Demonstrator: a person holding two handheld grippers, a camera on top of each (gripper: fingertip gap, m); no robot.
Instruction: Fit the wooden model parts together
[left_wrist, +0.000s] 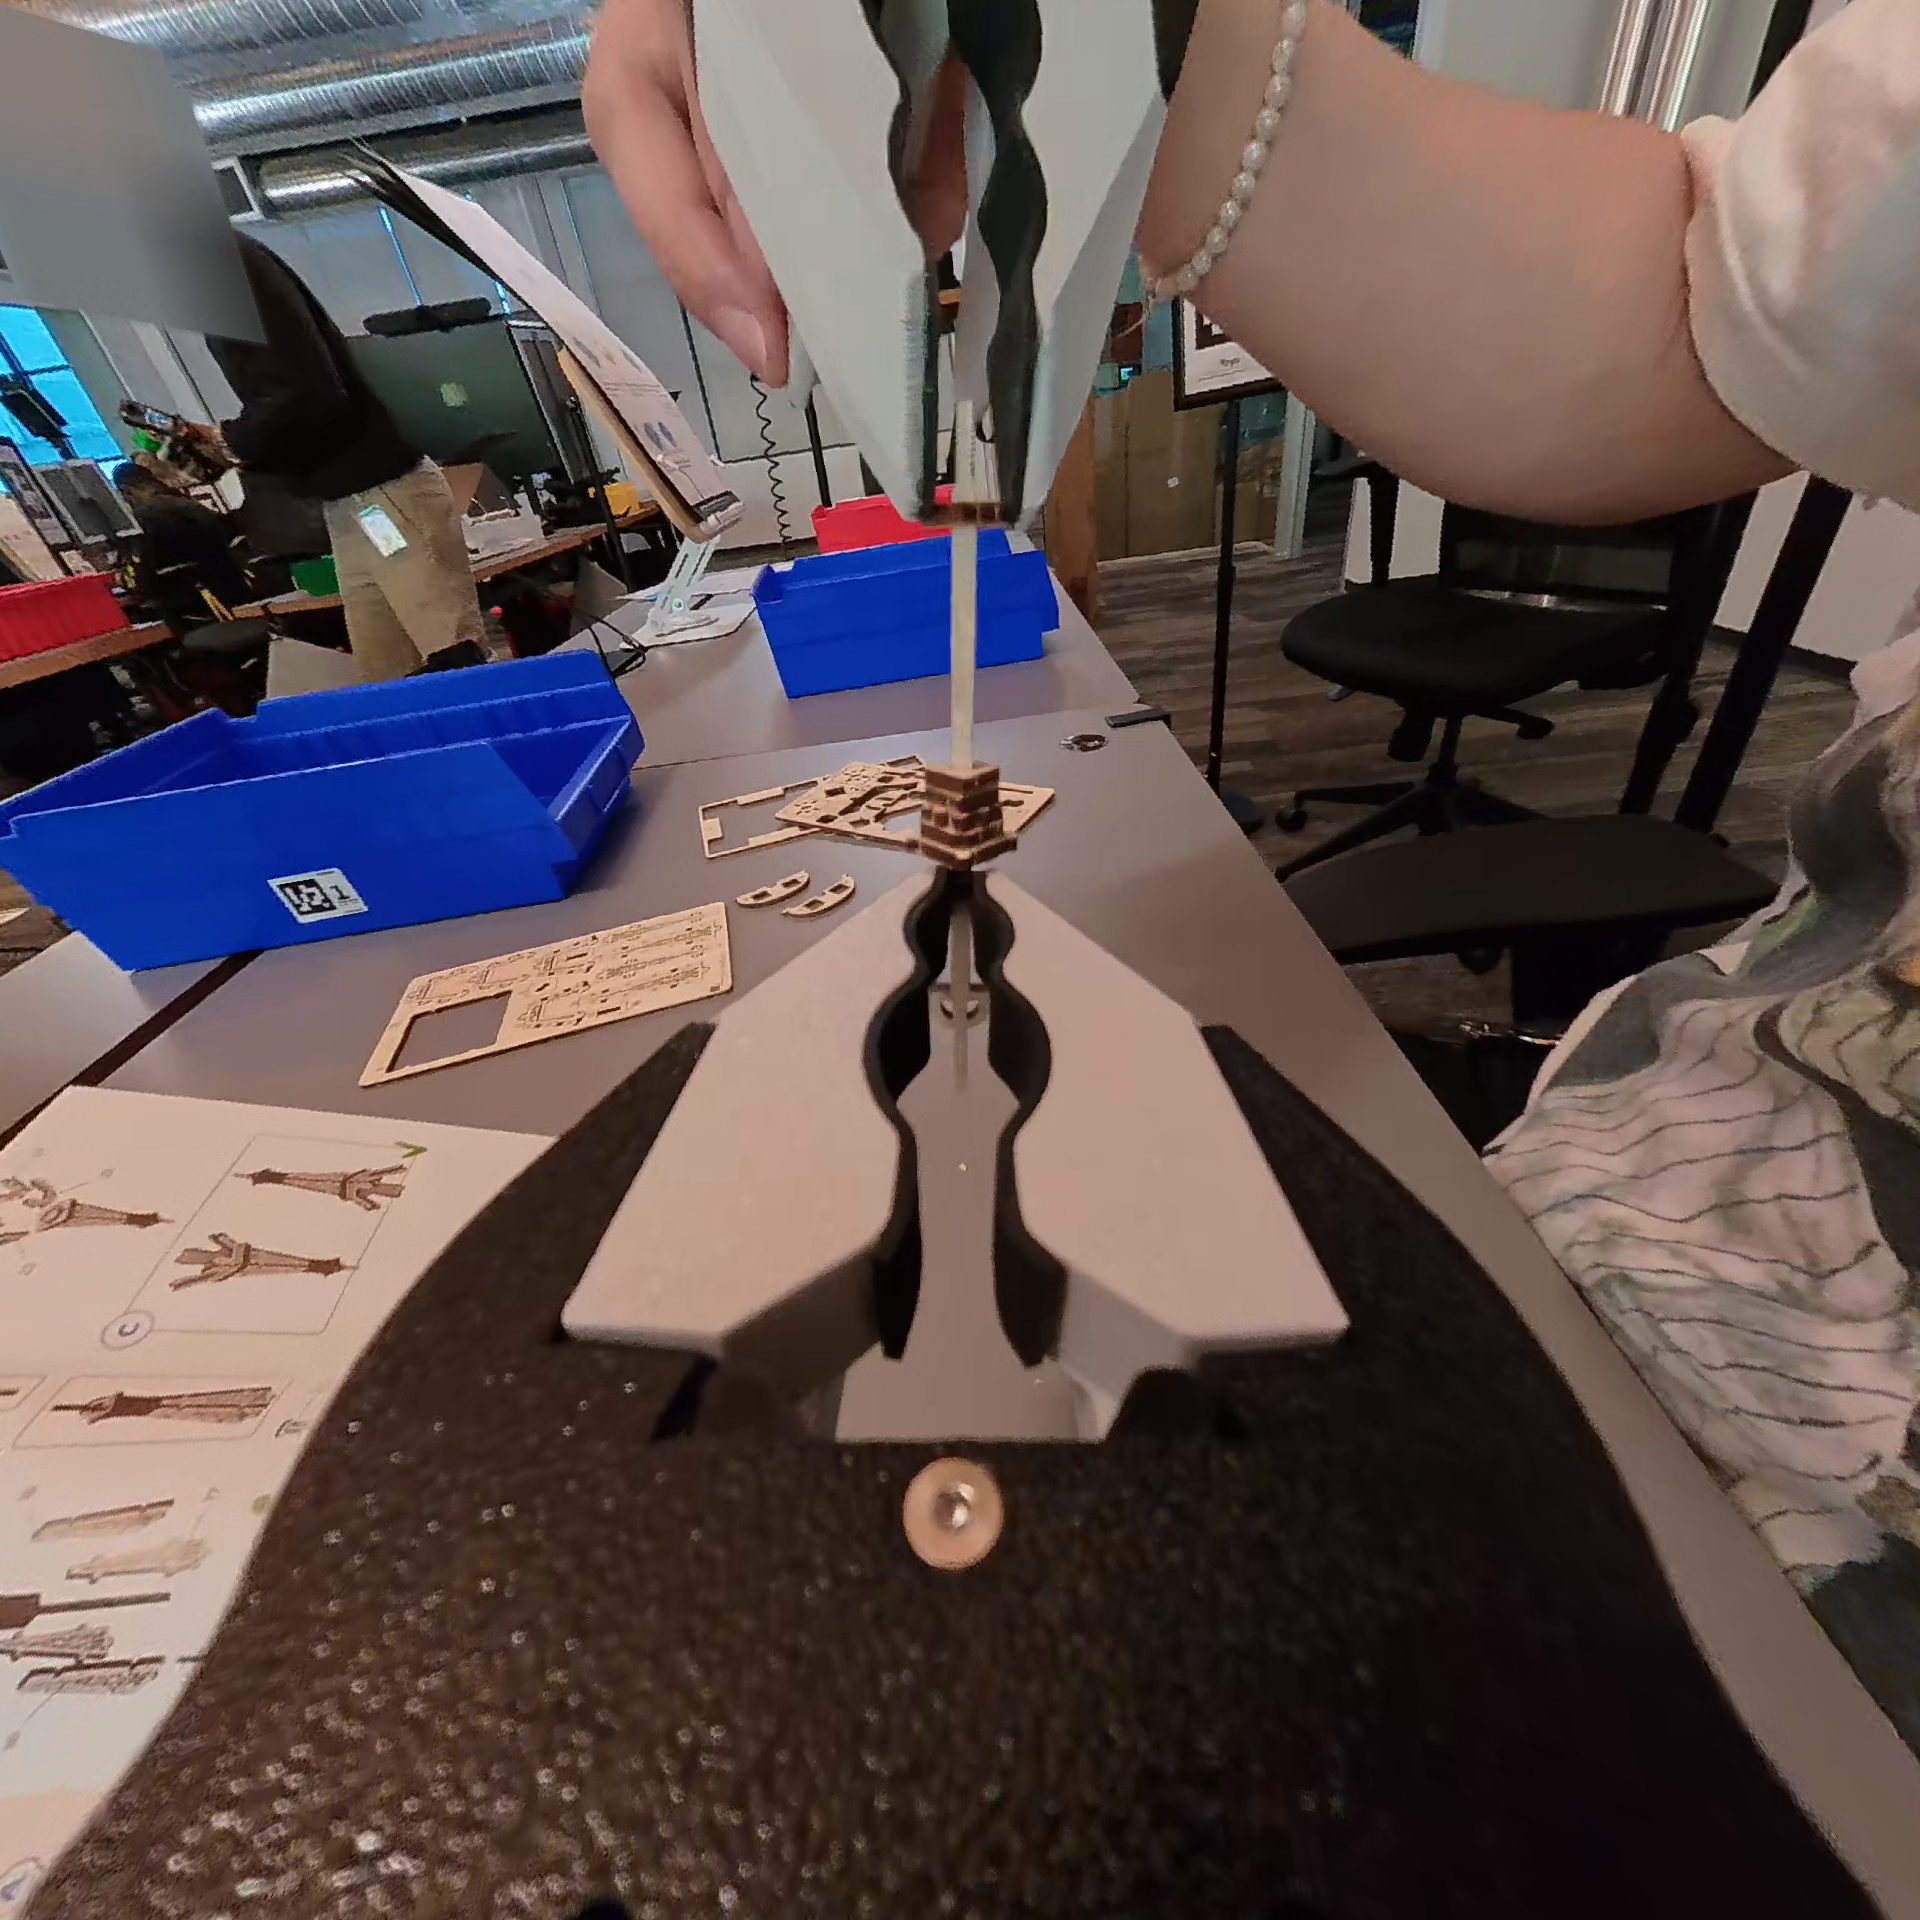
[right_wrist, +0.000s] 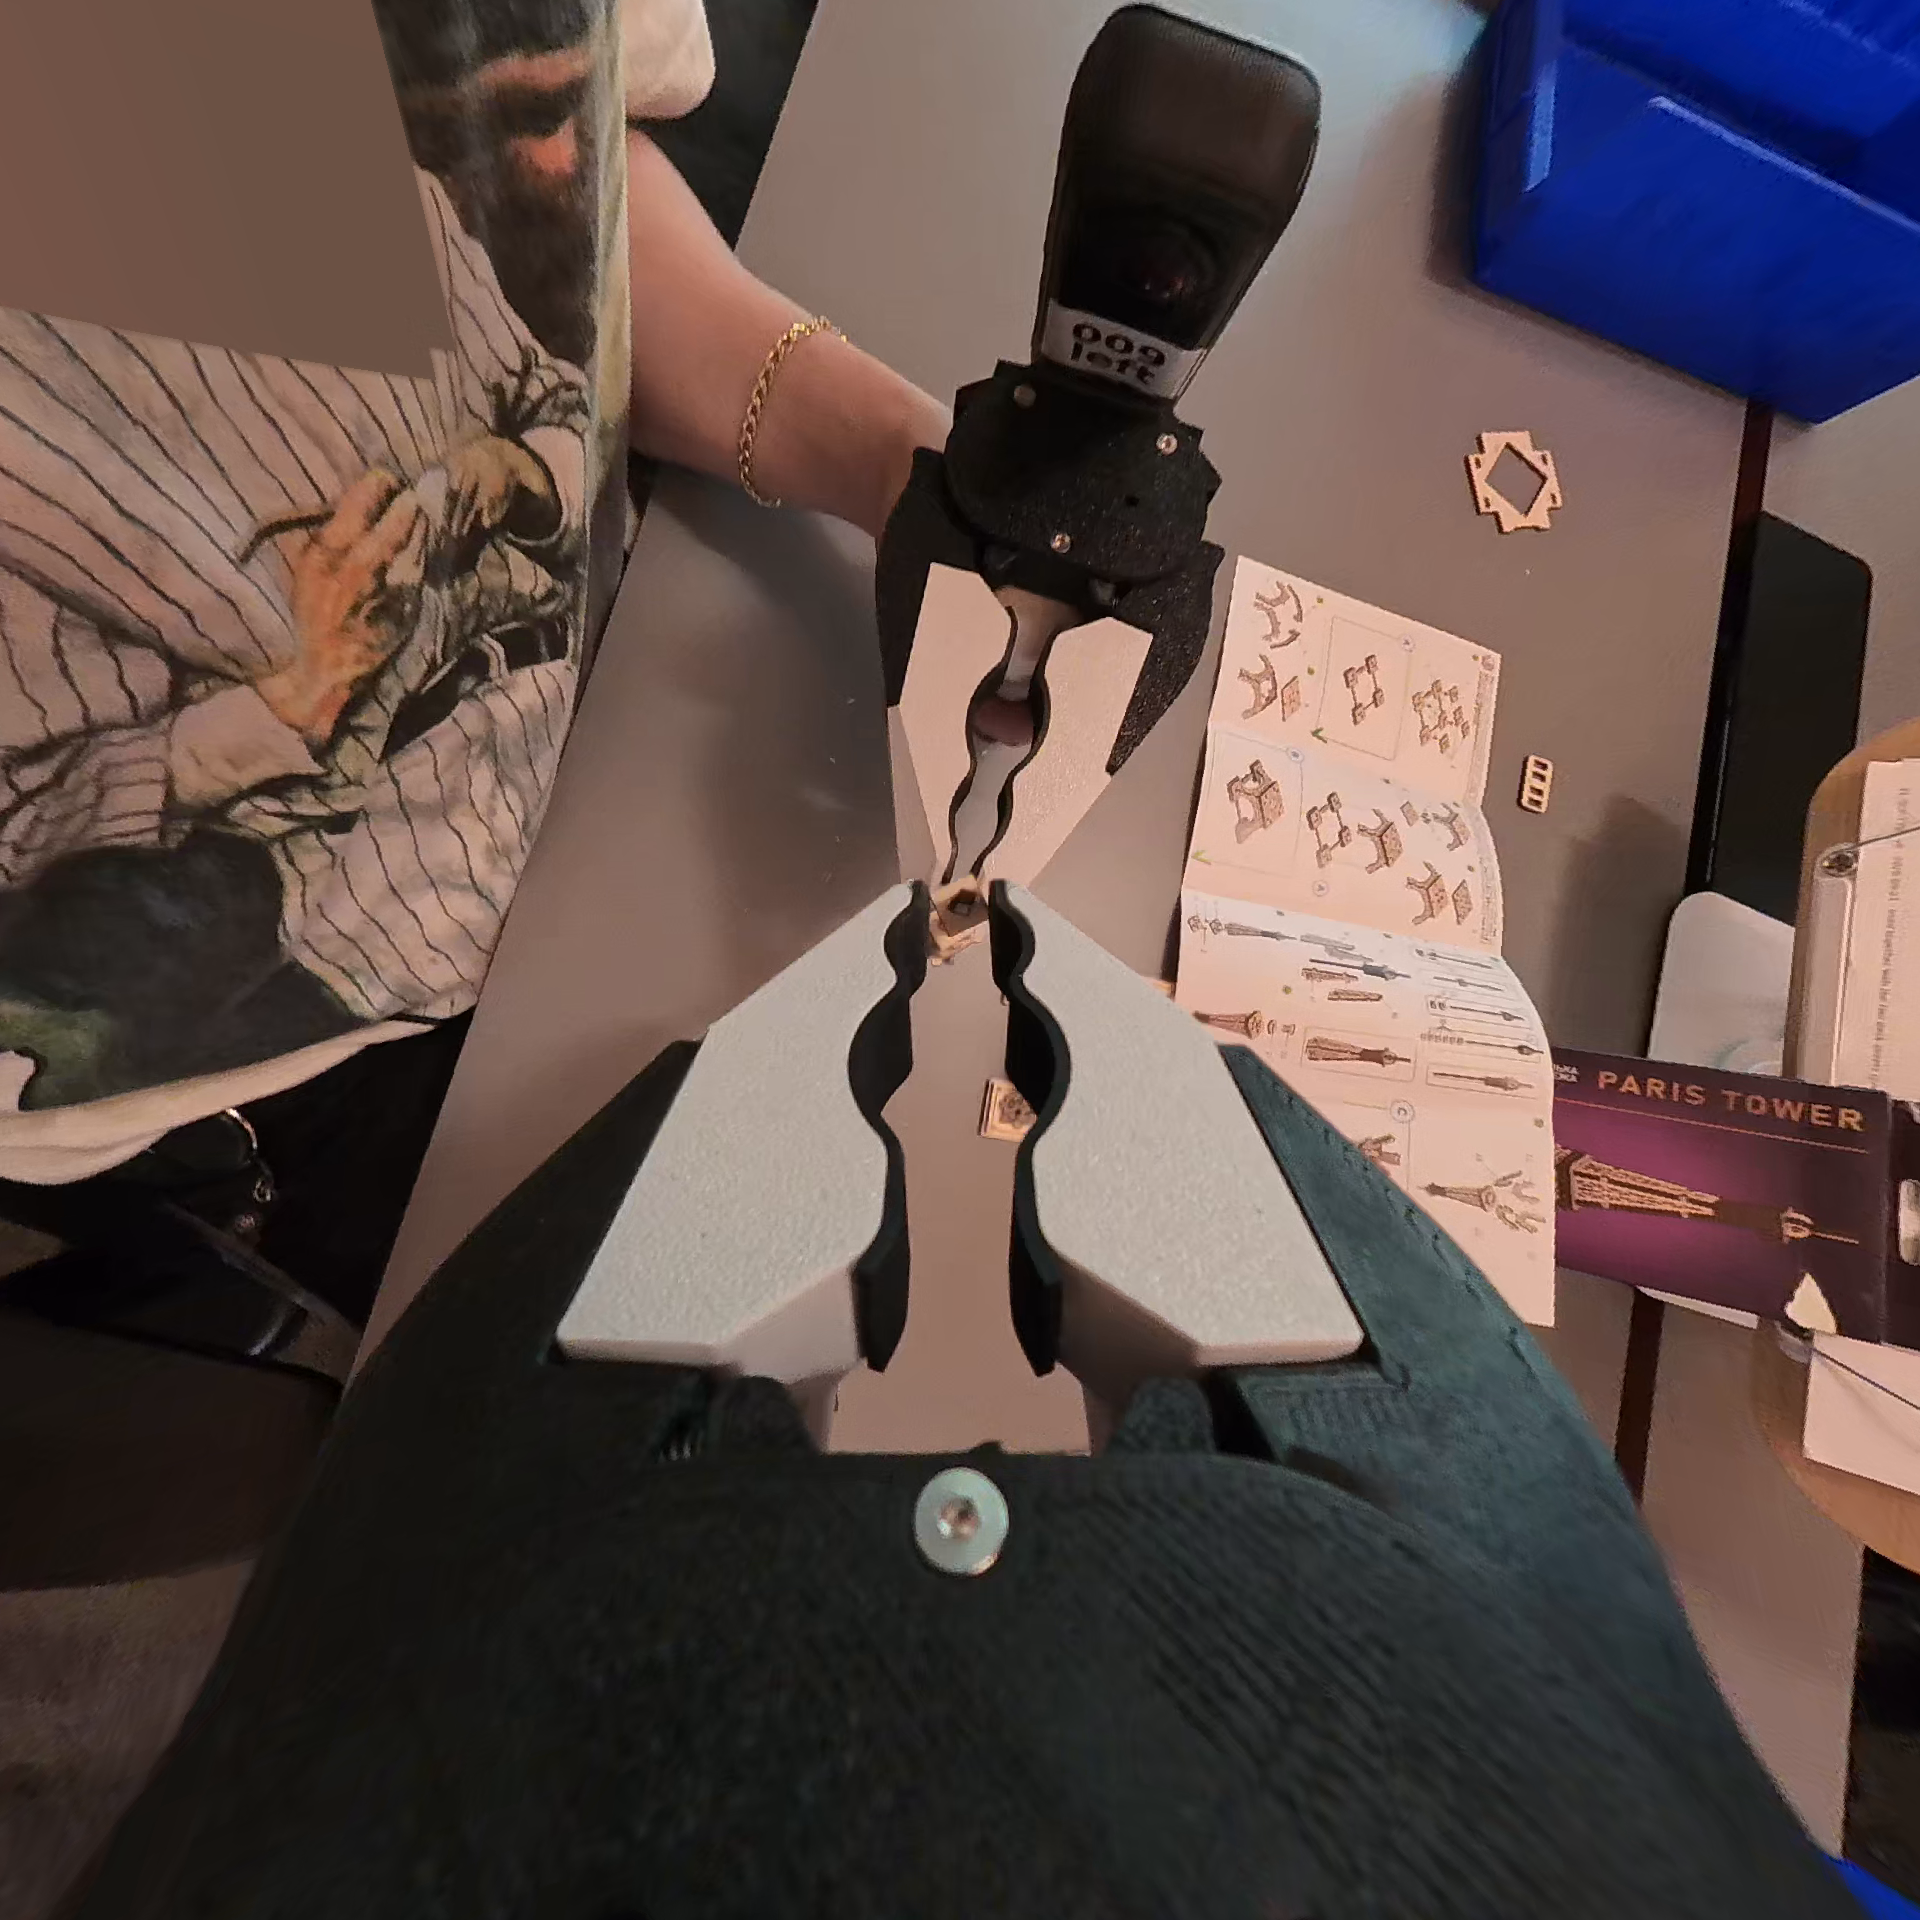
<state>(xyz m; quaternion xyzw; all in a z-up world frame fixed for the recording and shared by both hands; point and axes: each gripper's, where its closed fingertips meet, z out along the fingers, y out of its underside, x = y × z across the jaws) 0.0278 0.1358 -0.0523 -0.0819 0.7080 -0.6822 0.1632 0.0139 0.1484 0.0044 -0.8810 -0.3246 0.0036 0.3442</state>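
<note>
My left gripper (left_wrist: 958, 878) is shut on the lower end of a thin pale wooden rod (left_wrist: 964, 644) that stands upright. A small brick-patterned wooden block (left_wrist: 961, 821) sits on the rod just past its fingertips. My right gripper (left_wrist: 968, 511) comes down from above and is shut on a small wooden collar piece (left_wrist: 975, 509) threaded on the rod, well above the block. In the right wrist view, my right gripper (right_wrist: 956, 909) holds that small piece (right_wrist: 956, 927) between its tips. The left gripper (right_wrist: 971, 868) points at it from the far side.
Two blue bins (left_wrist: 312, 810) (left_wrist: 894, 623) stand on the grey table (left_wrist: 1143, 935). Flat wooden part sheets (left_wrist: 561, 987) (left_wrist: 862, 805) and an instruction sheet (right_wrist: 1351, 831) lie near. A purple kit box (right_wrist: 1714, 1174) and loose wooden pieces (right_wrist: 1514, 483) (right_wrist: 1008, 1107) lie around. The left gripper's tips are roughly 6 centimetres from the right gripper's.
</note>
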